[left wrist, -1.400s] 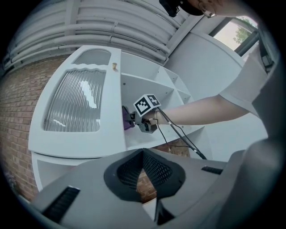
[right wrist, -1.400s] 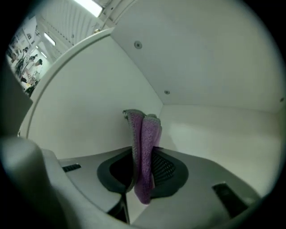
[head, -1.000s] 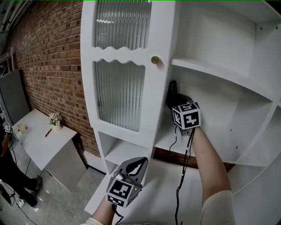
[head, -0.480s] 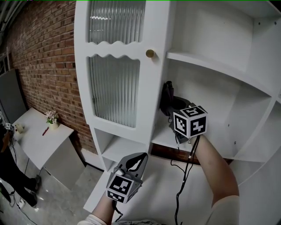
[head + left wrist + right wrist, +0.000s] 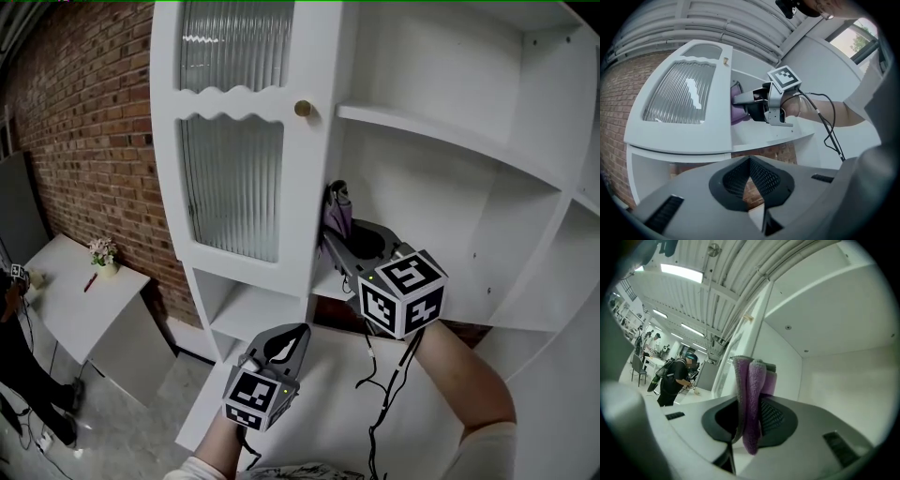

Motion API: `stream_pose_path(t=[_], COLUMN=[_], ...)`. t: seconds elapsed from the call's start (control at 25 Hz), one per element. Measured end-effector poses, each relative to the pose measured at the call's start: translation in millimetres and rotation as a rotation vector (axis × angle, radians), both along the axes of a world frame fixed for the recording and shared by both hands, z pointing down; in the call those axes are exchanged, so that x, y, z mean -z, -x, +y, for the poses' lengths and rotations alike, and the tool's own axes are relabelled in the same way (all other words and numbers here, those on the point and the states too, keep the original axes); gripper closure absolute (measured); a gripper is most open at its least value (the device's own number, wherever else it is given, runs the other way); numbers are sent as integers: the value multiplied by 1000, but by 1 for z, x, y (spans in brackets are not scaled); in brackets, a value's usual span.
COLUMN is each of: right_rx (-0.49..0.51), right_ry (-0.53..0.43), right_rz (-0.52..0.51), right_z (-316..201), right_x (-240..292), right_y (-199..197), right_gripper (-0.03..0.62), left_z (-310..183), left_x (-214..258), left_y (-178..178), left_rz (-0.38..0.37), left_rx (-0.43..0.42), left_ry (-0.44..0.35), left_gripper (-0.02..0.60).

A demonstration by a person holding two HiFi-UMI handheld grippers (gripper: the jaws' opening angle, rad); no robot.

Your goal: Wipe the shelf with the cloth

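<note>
By the white shelf, our right tongs pinch the soft, floppy purple cloth at its folded middle, and our left tongs are closed on nothing.

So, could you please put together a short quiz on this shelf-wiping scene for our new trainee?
1. True or false: the left claw is shut with nothing in it.
2. The right claw grips a cloth of which colour? A green, B purple, C yellow.
3. Fill in: the cabinet stands against a ___ wall.

Key: 1 true; 2 B; 3 brick.
</note>
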State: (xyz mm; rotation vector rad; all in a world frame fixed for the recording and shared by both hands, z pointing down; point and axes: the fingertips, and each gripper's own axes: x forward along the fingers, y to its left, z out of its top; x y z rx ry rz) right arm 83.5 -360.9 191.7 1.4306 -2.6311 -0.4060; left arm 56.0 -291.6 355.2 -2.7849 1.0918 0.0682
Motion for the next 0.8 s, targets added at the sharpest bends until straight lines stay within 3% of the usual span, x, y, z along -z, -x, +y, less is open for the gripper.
stream_pose_path(t=[0.16, 0.32, 0.44, 0.6, 0.8], right_rx=[63, 84, 20, -115, -285], right_ry=[10, 70, 77, 47, 139], right_rz=[15, -48, -63, -2, -3], right_z=[30, 41, 29, -6, -74], right_x=[-4, -5, -5, -4, -16], right_y=[9, 0, -17, -47, -91], right_gripper=[510, 510, 510, 510, 510], left_z=[5, 9, 9, 7, -2], left_x=[-3, -6, -4, -1, -4], left_y=[-9, -16, -19, -23, -18], left_rz=[-16, -24, -15, -12, -5], left_rx=[-18, -36, -40, -43, -32], left_ry=[-3, -3, -6, -14, -3], left_gripper=[568, 568, 568, 568, 568])
